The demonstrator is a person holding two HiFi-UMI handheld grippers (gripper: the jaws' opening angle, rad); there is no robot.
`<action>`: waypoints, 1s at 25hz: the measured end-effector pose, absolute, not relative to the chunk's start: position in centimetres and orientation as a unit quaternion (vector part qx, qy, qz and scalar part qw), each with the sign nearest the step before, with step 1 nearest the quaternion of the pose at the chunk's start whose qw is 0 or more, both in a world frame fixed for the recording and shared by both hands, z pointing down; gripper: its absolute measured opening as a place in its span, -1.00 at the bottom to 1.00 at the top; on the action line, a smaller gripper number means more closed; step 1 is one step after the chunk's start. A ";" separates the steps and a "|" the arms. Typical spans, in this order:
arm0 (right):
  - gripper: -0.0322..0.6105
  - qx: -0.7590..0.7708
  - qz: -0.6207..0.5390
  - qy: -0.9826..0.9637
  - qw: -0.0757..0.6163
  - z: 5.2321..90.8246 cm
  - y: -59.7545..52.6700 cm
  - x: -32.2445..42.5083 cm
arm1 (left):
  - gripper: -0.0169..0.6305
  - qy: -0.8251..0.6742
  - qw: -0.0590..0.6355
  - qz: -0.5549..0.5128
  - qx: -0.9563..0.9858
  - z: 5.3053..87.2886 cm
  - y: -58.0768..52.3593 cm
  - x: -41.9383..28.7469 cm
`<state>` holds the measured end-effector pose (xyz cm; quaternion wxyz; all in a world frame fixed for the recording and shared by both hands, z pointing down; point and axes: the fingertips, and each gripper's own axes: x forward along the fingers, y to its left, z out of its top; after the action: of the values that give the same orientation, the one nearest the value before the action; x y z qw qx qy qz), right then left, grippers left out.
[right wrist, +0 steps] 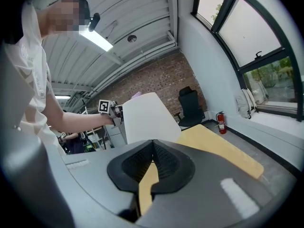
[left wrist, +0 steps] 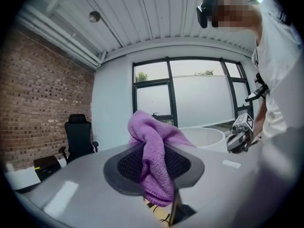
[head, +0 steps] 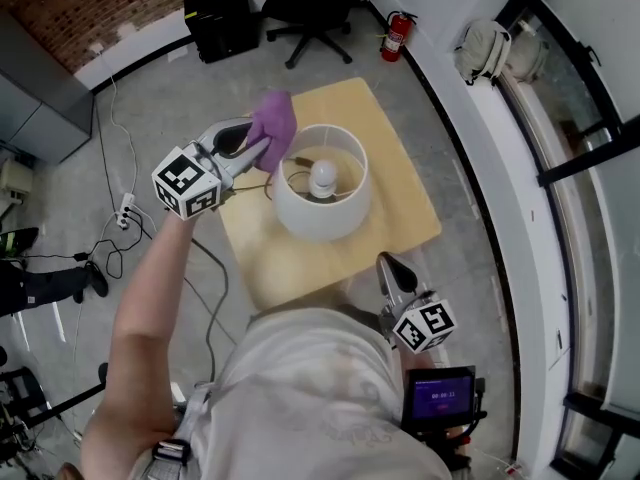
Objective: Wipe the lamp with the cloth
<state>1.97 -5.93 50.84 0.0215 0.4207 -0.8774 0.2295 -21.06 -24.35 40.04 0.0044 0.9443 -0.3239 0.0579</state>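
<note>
Two grippers: left gripper [head: 262,150] clamps the purple cloth [head: 273,123] just beside the white lamp [head: 322,213] shade's rim; lamp upright on the wooden table [head: 405,208]; right gripper [head: 386,266] jaws pinched together by the table's near edge.

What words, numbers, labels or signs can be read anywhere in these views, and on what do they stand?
No text reads clearly in any view.
Small screen, low in the head view: a line of digits, too small and blurred to read.
Fire extinguisher: label too small to read.
Marker cubes: black-and-white square patterns only, no letters or numbers.
</note>
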 end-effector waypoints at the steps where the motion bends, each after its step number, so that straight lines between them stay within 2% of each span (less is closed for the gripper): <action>1: -0.86 0.419 0.230 -0.878 0.021 50.8 -6.1 2.1 | -0.63 -0.321 0.004 0.072 0.945 40.5 -24.7 -20.8; 12: -0.86 0.425 0.242 -0.872 0.022 51.8 -7.7 5.6 | -0.64 -0.299 -0.005 0.211 0.931 47.9 -26.9 -19.1; 25: -0.86 0.437 0.251 -0.863 0.023 52.4 -8.6 7.9 | -0.64 -0.325 0.033 0.293 0.898 56.0 -28.7 -20.4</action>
<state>7.85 -8.59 52.42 0.0232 0.4370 -0.8634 0.2511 -20.35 -28.71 55.97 0.0335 0.8984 -0.3253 0.2932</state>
